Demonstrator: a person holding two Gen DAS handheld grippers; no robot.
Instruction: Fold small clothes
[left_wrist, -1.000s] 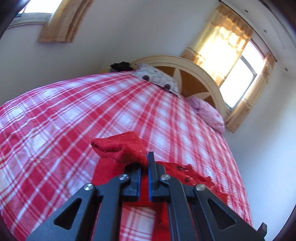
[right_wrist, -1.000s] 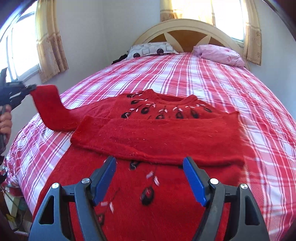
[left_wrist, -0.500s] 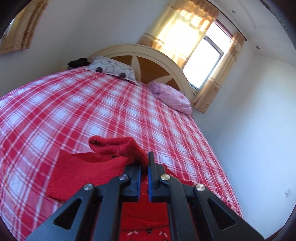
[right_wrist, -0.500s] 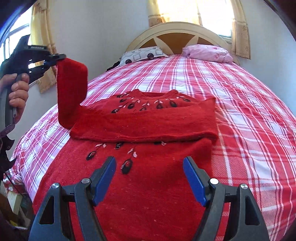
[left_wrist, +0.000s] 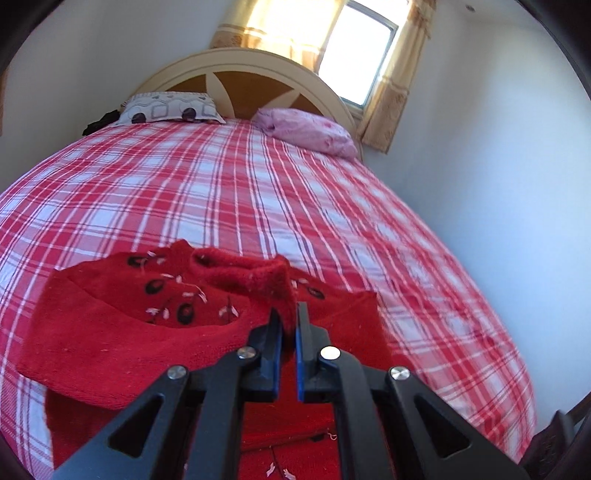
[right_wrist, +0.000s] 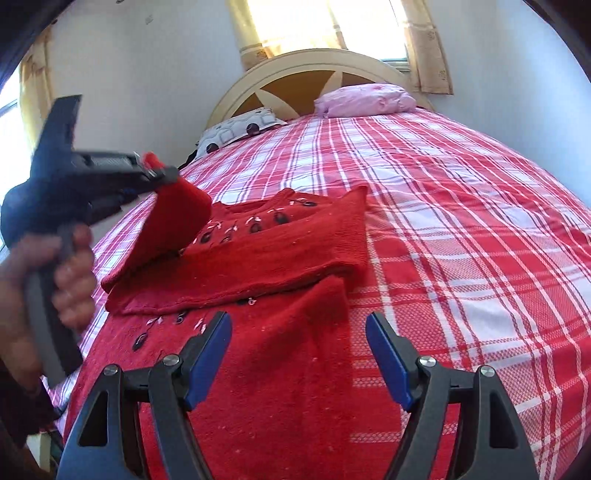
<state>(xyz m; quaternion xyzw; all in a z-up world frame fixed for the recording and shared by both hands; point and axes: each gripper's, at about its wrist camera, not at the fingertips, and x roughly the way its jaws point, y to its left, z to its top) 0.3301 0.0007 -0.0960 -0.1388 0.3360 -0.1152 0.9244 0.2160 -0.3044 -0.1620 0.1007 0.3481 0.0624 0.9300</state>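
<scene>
Sweater (right_wrist: 258, 251) sleeve edge pinched in left tongs (left_wrist: 290, 321); right tongs (right_wrist: 299, 354) spread above hem.

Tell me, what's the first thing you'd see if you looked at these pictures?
A bright red sweater lies on the near part of a bed with a red and white checked cover. The left gripper pinches one red sleeve up over the sweater. The right gripper hovers open above the sweater's near part.
</scene>
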